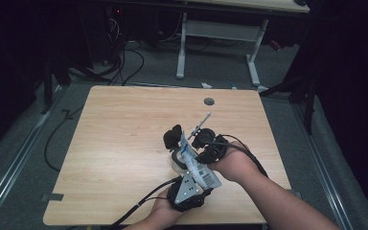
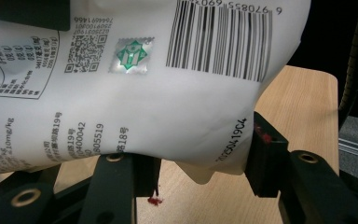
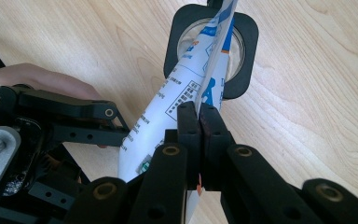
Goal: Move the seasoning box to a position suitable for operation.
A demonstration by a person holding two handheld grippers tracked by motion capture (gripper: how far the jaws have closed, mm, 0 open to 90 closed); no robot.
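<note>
On my left, my left gripper sat near the front edge of the wooden table, with its grey plate on top. In the left gripper view, its two jaws stood on either side of the white pouch, with the pouch's lower end between them. The jaws were apart and the pouch bulged in the gap; I could not tell for sure if they squeezed it. The pouch had a black barcode, a little green sticker and lots of small print on it. In the high view, the pouch leaned up from my left gripper toward my right gripper, in the middle of the table. Just behind the pouch was a round glass jar with a black collar, and the pouch's top end poked over its mouth. On my right, my right gripper's jaws were pinched tight on the thin edge of the pouch.
</note>
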